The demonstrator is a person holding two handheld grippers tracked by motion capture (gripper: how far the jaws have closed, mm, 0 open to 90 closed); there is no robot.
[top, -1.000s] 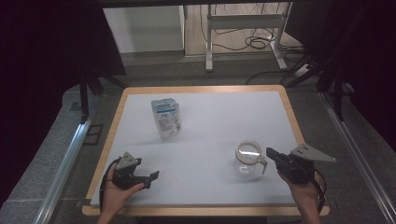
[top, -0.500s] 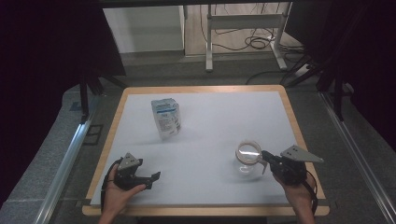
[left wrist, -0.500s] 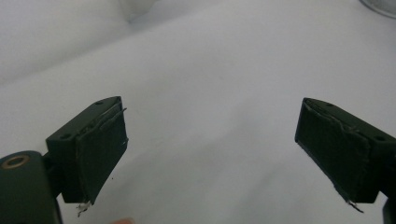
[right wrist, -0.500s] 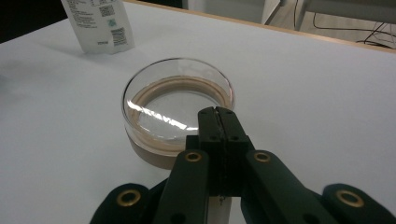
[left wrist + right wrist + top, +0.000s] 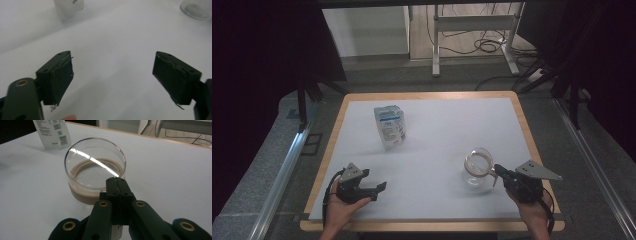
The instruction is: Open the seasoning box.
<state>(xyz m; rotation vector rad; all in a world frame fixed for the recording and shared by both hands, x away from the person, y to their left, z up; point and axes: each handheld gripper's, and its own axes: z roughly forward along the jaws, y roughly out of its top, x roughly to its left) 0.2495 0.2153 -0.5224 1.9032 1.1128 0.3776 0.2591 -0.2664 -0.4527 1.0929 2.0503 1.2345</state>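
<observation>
Glass jar (image 5: 94, 173) sits on the white worktop (image 5: 442, 125), directly ahead of the right gripper (image 5: 116, 182). Wide mouth up, tan ring around its lower part, no lid visible. The right gripper's jaws are pressed together with nothing between them, tips at the jar's near wall; contact or a hair apart, can't tell.

Left gripper (image 5: 112, 75): jaws wide apart and empty, have just been closing slightly. Bare worktop between them. Jar is well ahead and off to its right.

Pouch (image 5: 390, 126) stands upright well beyond both jaws, apart from the jar.

My read: the step is taking hold of the jar. Closed jaws can't do that, so I'd open them first, then put one jaw inside the rim and one outside. Go in slowly: glass on a smooth worktop will likely slide if nudged.
</observation>
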